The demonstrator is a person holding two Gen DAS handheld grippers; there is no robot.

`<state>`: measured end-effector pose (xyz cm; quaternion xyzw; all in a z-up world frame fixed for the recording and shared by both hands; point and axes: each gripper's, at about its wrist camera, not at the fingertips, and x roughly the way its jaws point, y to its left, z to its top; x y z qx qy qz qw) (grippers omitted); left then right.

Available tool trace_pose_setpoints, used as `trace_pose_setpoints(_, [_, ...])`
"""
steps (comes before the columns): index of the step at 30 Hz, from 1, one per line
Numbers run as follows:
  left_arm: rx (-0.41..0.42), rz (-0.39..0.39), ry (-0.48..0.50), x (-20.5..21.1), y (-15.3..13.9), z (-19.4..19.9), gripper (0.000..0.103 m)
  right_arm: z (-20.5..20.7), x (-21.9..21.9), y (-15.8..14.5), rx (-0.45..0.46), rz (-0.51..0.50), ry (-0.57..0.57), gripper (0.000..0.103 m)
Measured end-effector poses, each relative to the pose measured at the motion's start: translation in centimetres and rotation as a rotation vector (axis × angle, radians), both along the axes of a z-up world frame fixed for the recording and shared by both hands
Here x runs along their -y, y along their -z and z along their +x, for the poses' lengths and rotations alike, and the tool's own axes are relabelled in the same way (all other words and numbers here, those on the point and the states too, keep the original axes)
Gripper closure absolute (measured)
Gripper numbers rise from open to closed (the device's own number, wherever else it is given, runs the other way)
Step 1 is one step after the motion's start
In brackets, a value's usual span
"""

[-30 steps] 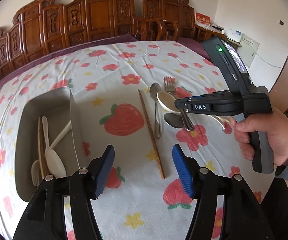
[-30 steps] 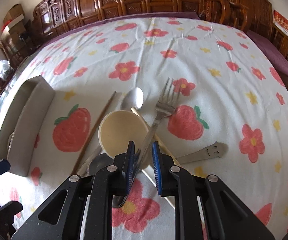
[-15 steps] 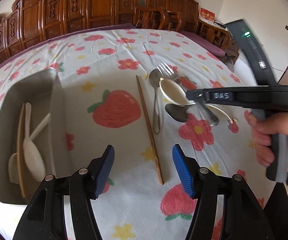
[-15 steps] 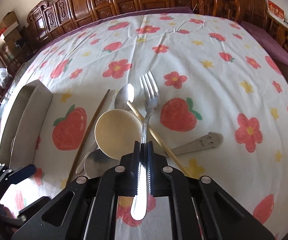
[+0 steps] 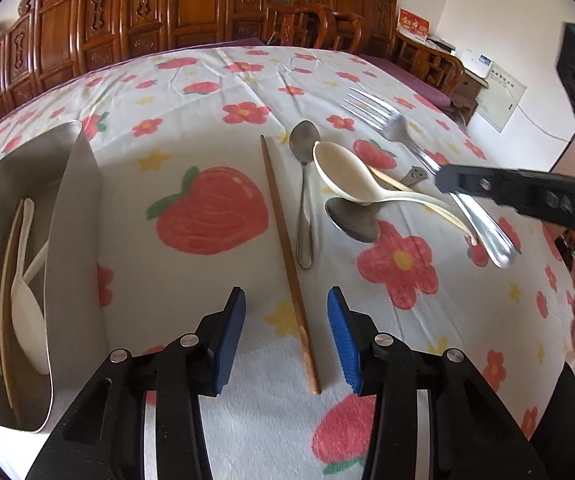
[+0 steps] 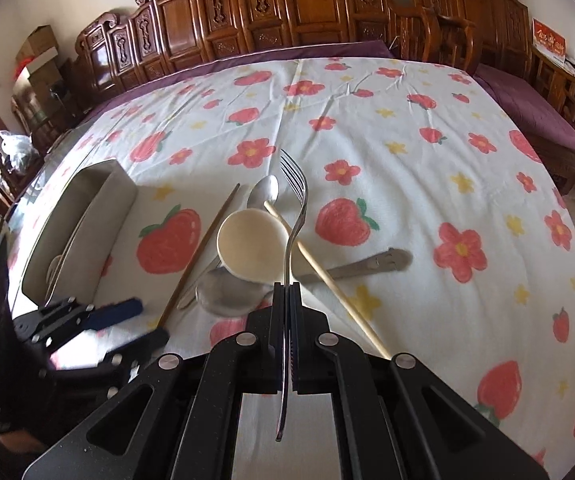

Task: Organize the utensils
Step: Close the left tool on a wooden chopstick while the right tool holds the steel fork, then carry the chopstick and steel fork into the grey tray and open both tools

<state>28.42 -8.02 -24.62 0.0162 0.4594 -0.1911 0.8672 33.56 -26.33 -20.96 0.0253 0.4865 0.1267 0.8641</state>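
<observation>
The right gripper (image 6: 286, 292) is clamped on the handle of a shiny metal fork (image 6: 295, 200), lifted clear of the strawberry-print tablecloth (image 6: 407, 152), tines pointing forward. The left gripper (image 5: 286, 320) hangs spread wide over a dark wooden chopstick (image 5: 287, 256).

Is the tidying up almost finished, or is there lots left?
About halfway. A few pale utensils already lie in the tray. The right gripper is shut on the metal fork. On the cloth remain two metal spoons, a cream spoon and two chopsticks. The left gripper is open.
</observation>
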Motion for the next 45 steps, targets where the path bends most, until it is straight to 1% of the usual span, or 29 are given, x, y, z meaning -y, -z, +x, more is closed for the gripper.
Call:
trace_pose_setpoints(2, [0.007,0.011,0.0,0.1,0.1,0.0,0.066,-0.7,0.3,-0.2,0.004,-0.003,-0.002,0.1])
trace_pose_setpoints(3, [0.011,0.02,0.001,0.2,0.1,0.0,0.07,-0.9,0.4,-0.2,0.005,-0.004,-0.002,0.1])
trace_pose_setpoints(5, [0.024,0.049,-0.006,0.3,0.1,0.0,0.08,-1.4,0.6,-0.2,0.003,-0.002,0.001,0.1])
trace_pose_setpoints(6, [0.027,0.062,-0.002,0.3,0.2,0.0,0.092,-1.6,0.6,-0.2,0.003,-0.001,0.001,0.1])
trace_pose_setpoints(7, [0.028,0.075,-0.002,0.3,0.2,0.1,0.098,-1.7,0.7,-0.2,0.003,-0.001,0.001,0.1])
trace_pose_setpoints(10, [0.01,0.062,-0.005,-0.1,0.1,0.2,0.099,-2.3,0.6,-0.3,0.007,-0.007,-0.004,0.1])
trace_pose_setpoints(15, [0.016,0.06,-0.025,-1.0,-0.5,0.2,0.099,-3.0,0.1,-0.5,0.015,0.002,-0.011,0.1])
trace_pose_setpoints(24, [0.07,0.031,-0.052,-2.4,-3.2,-0.6,0.099,-4.0,-1.6,-1.1,0.032,0.005,-0.041,0.1])
trace_pose_setpoints(32, [0.106,0.002,-0.058,-3.1,-5.2,-1.2,0.099,-4.7,-2.8,-2.2,0.054,0.011,-0.057,0.1])
trace_pose_setpoints(41, [0.138,-0.004,-0.08,-4.5,-6.9,-2.5,0.099,-5.4,-3.9,-2.8,0.073,0.032,-0.083,0.1])
trace_pose_setpoints(43, [0.146,-0.01,-0.096,-5.0,-7.6,-3.1,0.099,-5.5,-4.2,-2.9,0.074,0.042,-0.089,0.1])
trace_pose_setpoints(45, [0.158,0.0,-0.106,-5.2,-8.4,-3.6,0.099,-5.5,-4.4,-3.3,0.076,0.056,-0.098,0.1])
